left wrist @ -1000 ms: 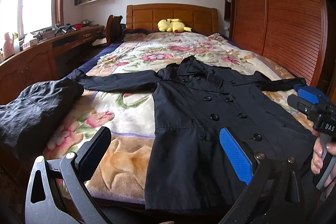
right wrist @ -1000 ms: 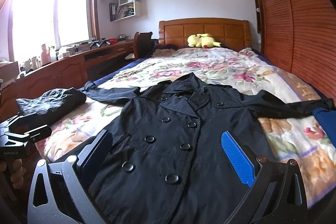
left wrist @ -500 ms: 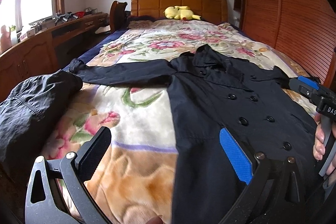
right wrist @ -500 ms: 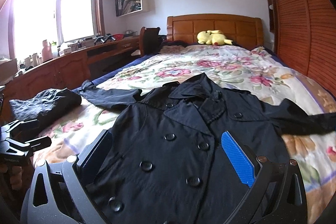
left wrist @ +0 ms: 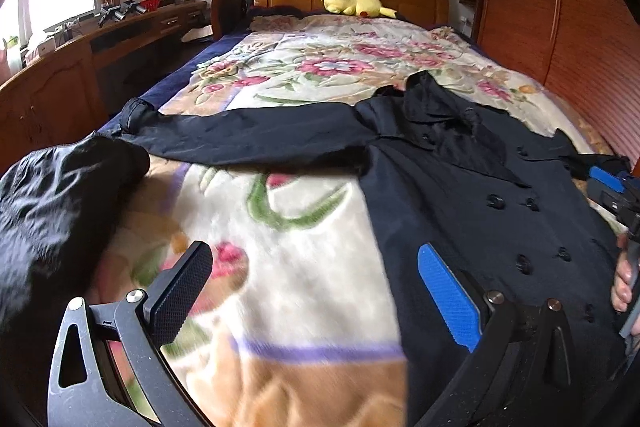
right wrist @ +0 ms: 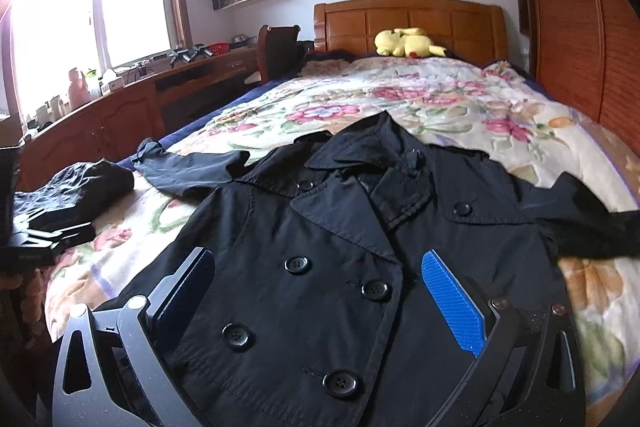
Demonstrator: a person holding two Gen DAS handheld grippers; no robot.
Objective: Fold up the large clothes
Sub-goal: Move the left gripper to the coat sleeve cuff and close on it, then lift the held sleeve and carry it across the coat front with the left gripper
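We are holding both grippers, left (left wrist: pixel 314 293) and right (right wrist: pixel 318 301), with jaws apart and empty above the black coat (right wrist: pixel 340 247), spread across the lower centre on the bed (right wrist: pixel 440 99). Risk: pinching blanket (left wrist: pixel 280 227) with cloth, skewing folds.

An open stretch of the floral fleece blanket (left wrist: pixel 304 235) is seen between the crumpled black garment (left wrist: pixel 56 211) at the bed's left edge and the body of the black double-breasted coat (right wrist: pixel 328 267). This stretch is bounded farther up the bed by the coat's outstretched sleeve (left wrist: pixel 248 139). Beyond the collar, the bed is left bare up to the yellow plush toy (right wrist: pixel 406 43) at the wooden headboard (right wrist: pixel 408 15). The right side is hemmed in by the slatted wooden wardrobe (right wrist: pixel 580 39), the left by the long wooden surface (right wrist: pixel 120 111).
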